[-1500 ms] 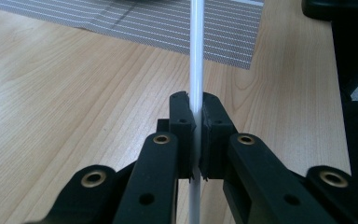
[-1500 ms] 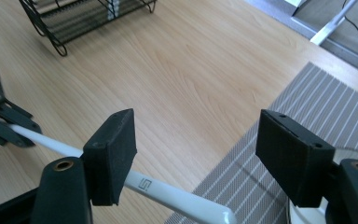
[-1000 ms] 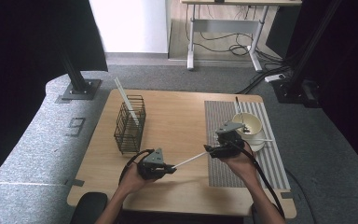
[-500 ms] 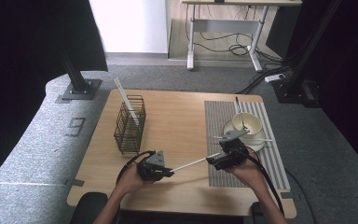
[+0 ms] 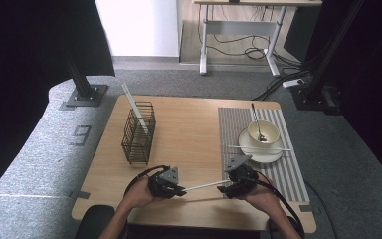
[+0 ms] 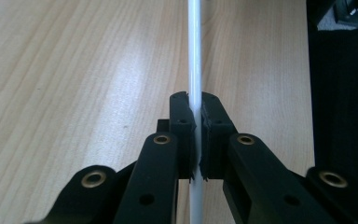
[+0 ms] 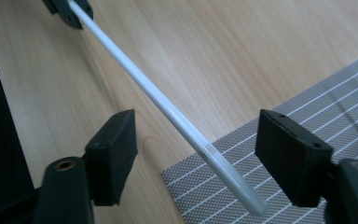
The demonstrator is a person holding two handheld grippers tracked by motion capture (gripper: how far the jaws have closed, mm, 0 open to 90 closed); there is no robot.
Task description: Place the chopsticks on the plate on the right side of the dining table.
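White chopstick (image 6: 195,70) sits pinched in the left hand-held gripper (image 6: 196,122), its tip between the right hand-held gripper's (image 7: 196,156) spread jaws.

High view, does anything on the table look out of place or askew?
Mildly: one white chopstick lies alone across the saucer beside the bowl, while another is pinched in the left gripper above the table.
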